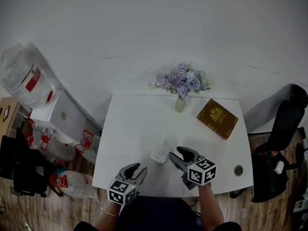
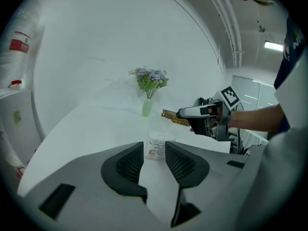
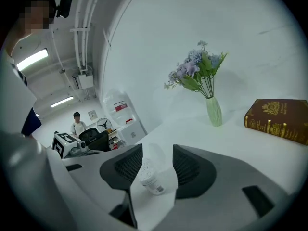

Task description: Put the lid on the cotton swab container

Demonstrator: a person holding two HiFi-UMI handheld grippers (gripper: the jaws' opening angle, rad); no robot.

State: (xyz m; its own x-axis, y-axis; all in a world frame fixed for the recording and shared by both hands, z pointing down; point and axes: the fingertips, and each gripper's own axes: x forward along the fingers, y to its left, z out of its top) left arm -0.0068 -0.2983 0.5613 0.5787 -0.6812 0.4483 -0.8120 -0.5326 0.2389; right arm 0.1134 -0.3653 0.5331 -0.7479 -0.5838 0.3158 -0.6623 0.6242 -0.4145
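Observation:
The cotton swab container (image 1: 159, 157) is a small clear tub with a printed label, standing near the table's front edge with white swab heads showing at its top. A faint clear lid (image 1: 169, 142) rests on the table just behind it. My left gripper (image 1: 138, 171) is open, short of the container (image 2: 156, 149), which shows through the gap between its jaws. My right gripper (image 1: 176, 154) is open at the container's right side. In the right gripper view the container (image 3: 151, 179) sits low between the spread jaws with the lid (image 3: 157, 153) beyond it. Neither gripper's pads touch anything.
A green vase of purple flowers (image 1: 180, 102) stands at the table's back edge, with a brown book (image 1: 217, 118) to its right. A round cable hole (image 1: 238, 170) is near the front right corner. Water bottles (image 1: 24, 78) are on the left and an office chair (image 1: 284, 129) on the right.

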